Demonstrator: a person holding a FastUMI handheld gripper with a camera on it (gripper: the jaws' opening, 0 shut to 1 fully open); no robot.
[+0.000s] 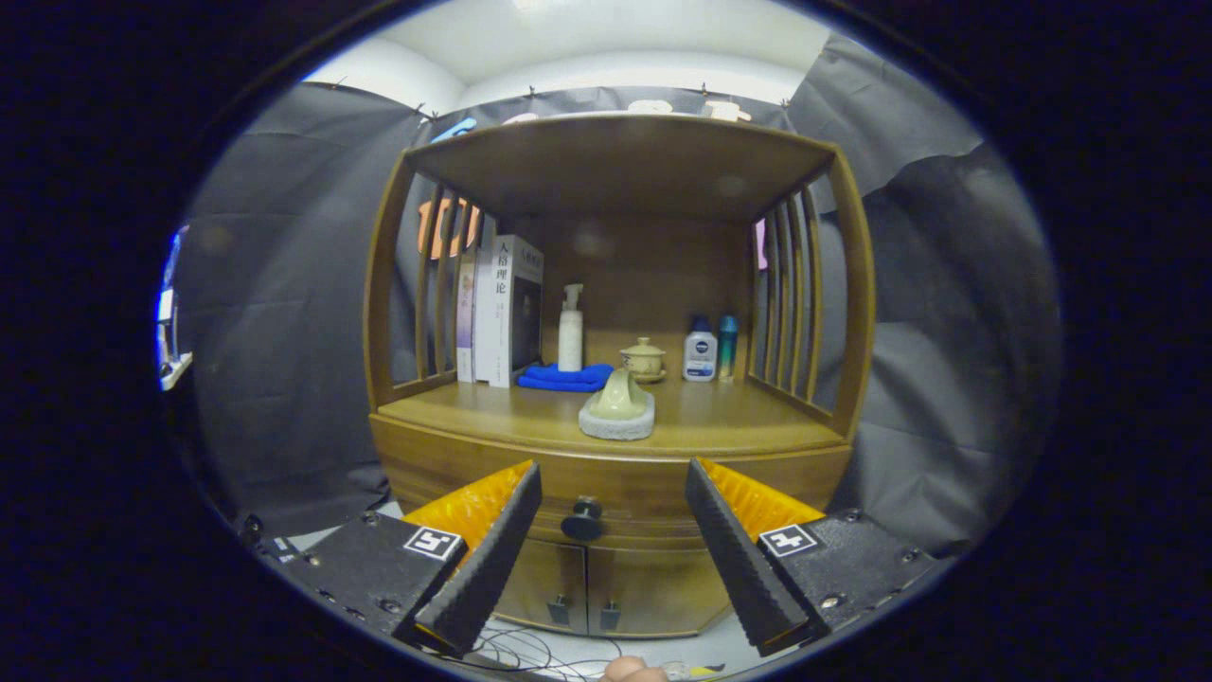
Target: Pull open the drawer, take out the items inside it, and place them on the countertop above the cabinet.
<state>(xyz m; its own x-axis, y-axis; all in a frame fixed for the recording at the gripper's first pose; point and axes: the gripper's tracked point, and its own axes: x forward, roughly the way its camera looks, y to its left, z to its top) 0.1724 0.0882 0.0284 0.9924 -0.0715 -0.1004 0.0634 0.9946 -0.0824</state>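
Note:
A wooden cabinet stands straight ahead, with its countertop (530, 417) above a shut drawer (625, 483). The drawer's dark round knob (581, 520) sits between my fingers and a short way beyond their tips. My gripper (614, 478) is open, and nothing is held between its fingers. On the countertop's front middle rests a pale green ceramic piece on a grey stone slab (617, 409). Whatever lies inside the drawer is hidden.
At the back of the countertop stand books (502, 308), a white pump bottle (570, 330) on a blue cloth (566, 378), a lidded tea cup (643, 360) and two small bottles (710, 349). Below the drawer are two small doors (585, 587). Cables lie on the floor.

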